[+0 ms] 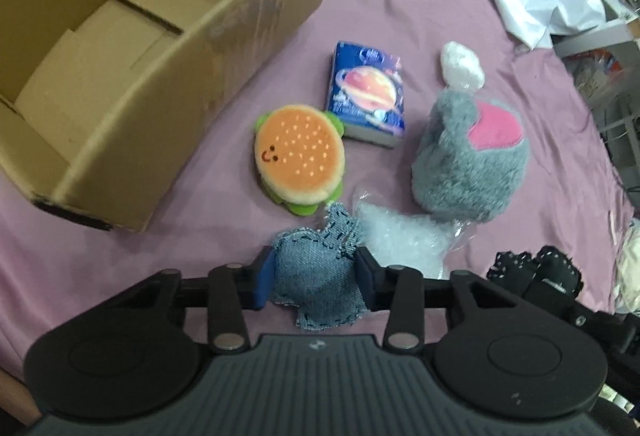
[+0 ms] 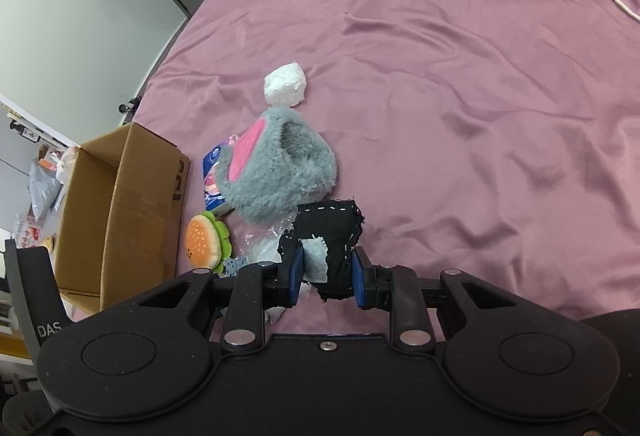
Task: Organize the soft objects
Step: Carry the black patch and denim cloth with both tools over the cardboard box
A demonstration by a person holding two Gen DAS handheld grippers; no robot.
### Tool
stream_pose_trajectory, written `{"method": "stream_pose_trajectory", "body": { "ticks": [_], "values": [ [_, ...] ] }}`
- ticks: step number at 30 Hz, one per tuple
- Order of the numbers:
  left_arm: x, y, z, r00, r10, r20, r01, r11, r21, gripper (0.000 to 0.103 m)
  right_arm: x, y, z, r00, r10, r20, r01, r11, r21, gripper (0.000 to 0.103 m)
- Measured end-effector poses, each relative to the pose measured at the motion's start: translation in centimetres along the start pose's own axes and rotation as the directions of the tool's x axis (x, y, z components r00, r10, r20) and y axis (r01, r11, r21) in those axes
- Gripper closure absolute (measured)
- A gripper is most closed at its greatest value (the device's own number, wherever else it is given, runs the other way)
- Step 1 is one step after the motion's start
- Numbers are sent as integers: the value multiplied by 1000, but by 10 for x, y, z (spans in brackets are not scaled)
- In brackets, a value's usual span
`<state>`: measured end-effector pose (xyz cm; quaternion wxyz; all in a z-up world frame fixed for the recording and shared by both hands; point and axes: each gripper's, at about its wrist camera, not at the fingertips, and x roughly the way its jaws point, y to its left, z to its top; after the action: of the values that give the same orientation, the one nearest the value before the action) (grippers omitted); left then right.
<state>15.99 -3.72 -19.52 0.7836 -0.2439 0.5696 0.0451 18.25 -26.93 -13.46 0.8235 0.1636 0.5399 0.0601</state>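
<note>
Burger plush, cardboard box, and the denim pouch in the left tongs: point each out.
Burger plush (image 1: 299,154), left wrist view, middle of the orange bun.
Cardboard box (image 1: 224,35), left wrist view, near side wall.
Denim pouch (image 1: 316,276), left wrist view, middle of the fabric between the fingers.

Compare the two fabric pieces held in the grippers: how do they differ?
The denim pouch is faded blue with dark stitching; the black pouch is black with white stitching. The denim pouch sits in the left gripper, the black pouch in the right gripper. A pale grey patch shows on the black pouch; the denim pouch shows none. Both are small, soft, fray-edged pieces clamped between blue pads above the purple sheet.
</note>
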Motion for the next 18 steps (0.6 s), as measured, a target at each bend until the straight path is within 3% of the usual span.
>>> {"method": "stream_pose_trajectory", "body": {
  "ticks": [8, 18],
  "values": [
    [-41, -9, 0, 994, -30, 101, 24, 998, 57, 63, -16, 14, -2, 999, 6, 50, -5, 999, -37, 78],
    [-95, -26, 15, 973, -57, 222, 16, 984, 179, 62, -46, 41, 9, 989, 50, 137, -39, 996, -84, 77]
  ]
}}
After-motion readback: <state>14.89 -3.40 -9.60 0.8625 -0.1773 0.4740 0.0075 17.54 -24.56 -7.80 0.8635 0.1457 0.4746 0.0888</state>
